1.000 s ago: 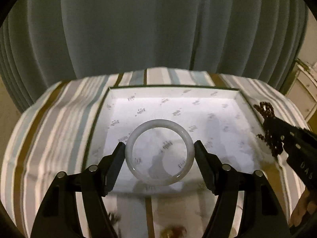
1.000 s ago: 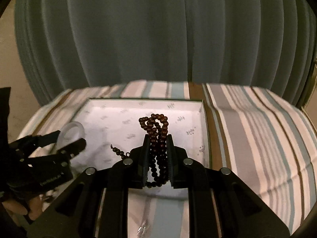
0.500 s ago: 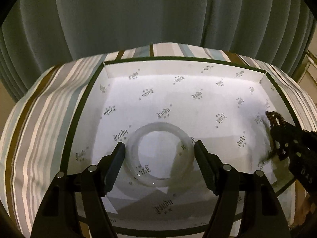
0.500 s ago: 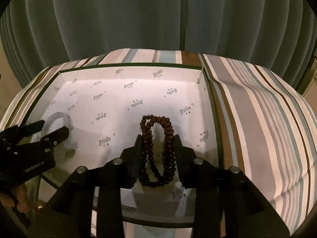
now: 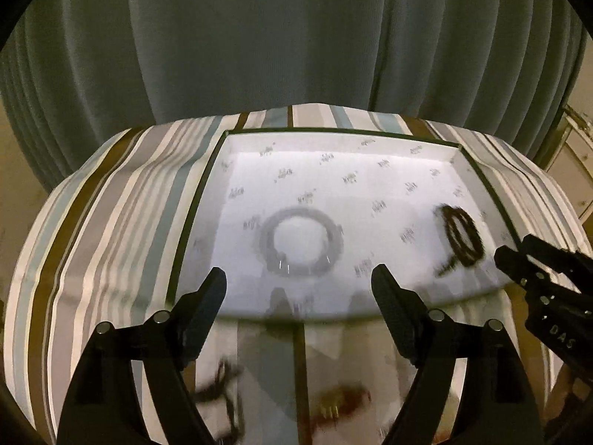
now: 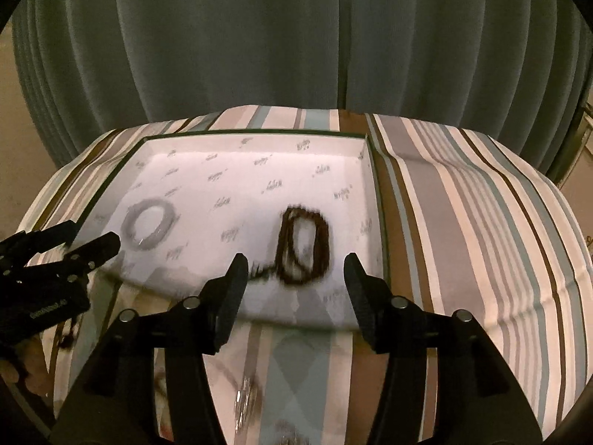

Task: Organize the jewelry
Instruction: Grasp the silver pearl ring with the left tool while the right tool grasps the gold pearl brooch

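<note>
Both opening tools (image 5: pixel 298 282) (image 6: pixel 294 269) grip nothing; bangle (image 5: pixel 299 244) and bead bracelet (image 6: pixel 304 248) lie beyond their tips

left wrist: near edge, tilted down at tray (image 5: pixel 207 185) left half | right wrist: same, right half | shared: tray, curtain (image 6: pixel 296 55)

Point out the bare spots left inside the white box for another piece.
Free: the far strip of the white printed box, and the middle between the pale round bangle and the dark beaded bracelet. Crowded: the near edge, by both claws.
</note>
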{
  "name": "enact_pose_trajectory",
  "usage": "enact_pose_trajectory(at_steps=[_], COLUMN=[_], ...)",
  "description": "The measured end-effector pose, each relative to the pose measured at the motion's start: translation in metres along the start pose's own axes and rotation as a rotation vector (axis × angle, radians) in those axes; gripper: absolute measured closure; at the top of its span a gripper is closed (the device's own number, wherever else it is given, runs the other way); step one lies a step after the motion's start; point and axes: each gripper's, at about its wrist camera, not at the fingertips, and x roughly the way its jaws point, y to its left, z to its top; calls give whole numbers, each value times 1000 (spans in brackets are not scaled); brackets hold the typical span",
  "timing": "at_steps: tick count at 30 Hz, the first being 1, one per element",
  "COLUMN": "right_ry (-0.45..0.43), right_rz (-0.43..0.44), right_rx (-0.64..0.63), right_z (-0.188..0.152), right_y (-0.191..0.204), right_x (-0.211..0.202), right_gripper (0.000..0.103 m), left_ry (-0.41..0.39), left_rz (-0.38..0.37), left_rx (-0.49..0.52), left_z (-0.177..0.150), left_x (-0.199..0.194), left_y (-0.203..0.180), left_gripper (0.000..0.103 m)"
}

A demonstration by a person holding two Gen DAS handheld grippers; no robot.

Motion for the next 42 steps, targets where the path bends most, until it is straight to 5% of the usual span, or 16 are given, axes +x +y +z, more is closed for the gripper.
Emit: enact_pose_trajectory(at_steps=[15,23,42], right_ry=[77,84,67], right_rz=[10,15,22], right_rx=[26,69,109], right_z=[-106,-132,-134], right_y=[-14,-30,-41], right_x=[-68,-84,-89], right_gripper=[50,50,50], left_ry=[55,54,91], left_rz=[-30,-57,-102], left_rx=[16,65,150], left_z=[-112,-134,-156], left_x=[-67,-79,-62], left_y=[-32,-57,-80], left_gripper=[24,25,73])
